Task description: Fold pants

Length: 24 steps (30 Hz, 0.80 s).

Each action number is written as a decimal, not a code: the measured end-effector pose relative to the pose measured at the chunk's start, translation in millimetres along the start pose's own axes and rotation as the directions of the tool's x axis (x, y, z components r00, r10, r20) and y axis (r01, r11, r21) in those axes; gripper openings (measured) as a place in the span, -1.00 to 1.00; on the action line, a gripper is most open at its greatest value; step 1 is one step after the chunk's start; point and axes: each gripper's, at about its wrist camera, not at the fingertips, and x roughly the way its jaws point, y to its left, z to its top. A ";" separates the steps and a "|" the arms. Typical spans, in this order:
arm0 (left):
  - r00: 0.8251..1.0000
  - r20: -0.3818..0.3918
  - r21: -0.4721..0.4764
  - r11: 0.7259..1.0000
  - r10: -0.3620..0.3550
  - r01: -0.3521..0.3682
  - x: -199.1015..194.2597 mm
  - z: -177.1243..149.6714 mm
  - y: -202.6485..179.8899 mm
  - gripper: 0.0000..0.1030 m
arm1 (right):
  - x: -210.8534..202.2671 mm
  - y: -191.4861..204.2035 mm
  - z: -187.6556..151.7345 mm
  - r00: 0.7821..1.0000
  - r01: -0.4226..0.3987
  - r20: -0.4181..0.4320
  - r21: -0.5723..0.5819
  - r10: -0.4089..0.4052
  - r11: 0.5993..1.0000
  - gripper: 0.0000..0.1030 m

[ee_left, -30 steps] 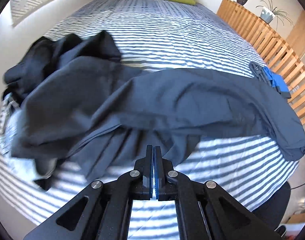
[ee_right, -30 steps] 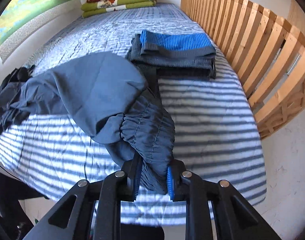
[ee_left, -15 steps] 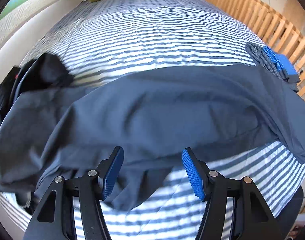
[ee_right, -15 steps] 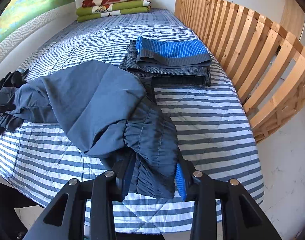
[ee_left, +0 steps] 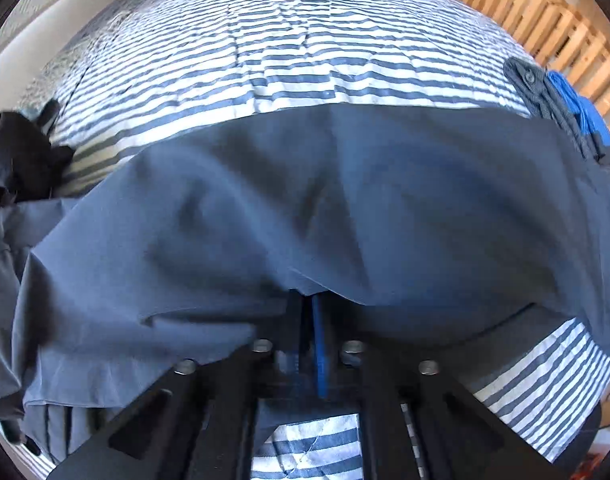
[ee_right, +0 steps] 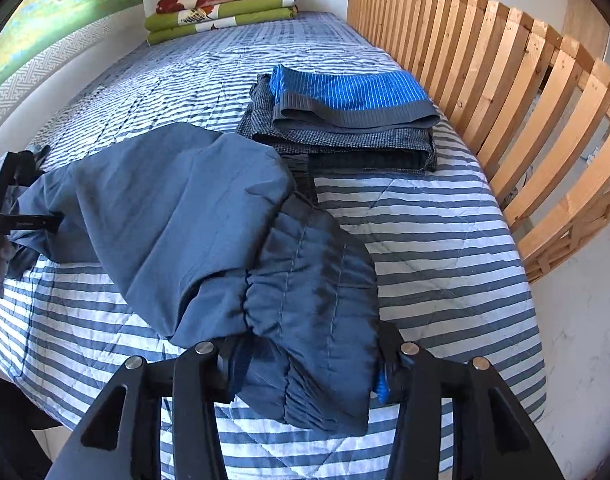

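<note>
- Pants of dark blue-grey cloth are spread across the near end of the bed, lying crosswise over its blue-and-white striped cover.
- In the left wrist view, the cloth is draped over the tips of the left gripper; the jaws are seen drawn almost together, with only a thin slit between the blue pads, and a fold of the pants appears to be pinched there — the tips themselves are hidden by the fabric.
- In the right wrist view, the gathered elastic waistband is bunched between the jaws of the right gripper, which are set wide and are pressed against the bundle on both sides.
- From that waistband the pants run away to the left, where a dark part of the other tool is seen at the frame edge.
- A stack of folded clothes, topped by a bright blue striped piece, is set just beyond the pants, near the wooden slatted rail on the right side of the bed.
- Green and red-patterned folded blankets are laid at the far end of the bed, against the wall.
- A crumpled black garment is seen at the left edge of the bed, touching the pants.
</note>
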 end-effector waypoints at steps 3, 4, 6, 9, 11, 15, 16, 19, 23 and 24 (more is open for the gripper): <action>0.998 0.047 0.012 0.999 -0.041 0.040 -27.3 -9.0 6.7 -0.96 | 0.9 -3.4 4.4 1.000 0.005 -0.011 0.032 -0.005 0.999 -0.42; 0.997 0.063 0.026 0.999 -0.046 0.045 -38.5 -14.2 9.2 -0.96 | -0.8 -4.2 5.1 1.000 -0.008 -0.009 0.039 0.008 0.999 -0.48; 0.994 0.088 0.048 0.997 -0.059 0.055 -63.6 -29.6 16.6 -0.96 | -8.1 -3.6 3.6 0.999 -0.038 0.001 0.028 0.038 0.999 -0.58; 0.990 0.106 0.067 0.994 -0.088 0.081 -102.6 -68.5 34.7 -0.96 | -18.4 1.7 -7.9 0.999 -0.038 0.009 -0.033 0.038 0.999 -0.61; 0.990 0.099 0.065 0.993 -0.104 0.098 -121.6 -98.0 45.7 -0.96 | -21.0 3.4 -20.9 0.997 -0.073 -0.008 -0.054 0.073 0.996 -0.61; 0.992 0.000 0.080 0.988 -0.129 0.129 -137.4 -170.4 60.7 -0.96 | -14.4 20.1 -53.4 0.983 -0.168 -0.106 -0.152 0.153 0.974 -0.60; 0.991 -0.040 0.085 0.988 -0.129 0.132 -134.6 -183.8 63.0 -0.95 | -12.6 24.6 -60.8 0.980 -0.174 -0.127 -0.180 0.153 0.968 -0.60; 0.988 -0.108 0.083 0.990 -0.106 0.116 -132.7 -201.5 67.1 -0.90 | -15.4 26.9 -72.7 0.967 -0.224 -0.160 -0.181 0.196 0.958 -0.53; 0.989 -0.031 0.044 0.989 -0.143 0.144 -151.8 -167.5 75.6 -0.72 | -41.4 8.6 -65.4 0.954 -0.293 -0.098 -0.130 0.282 0.947 -0.42; 0.991 -0.001 0.043 0.990 -0.135 0.135 -152.8 -151.9 77.2 -0.46 | -47.4 6.0 -62.7 0.951 -0.306 -0.088 -0.129 0.296 0.943 -0.40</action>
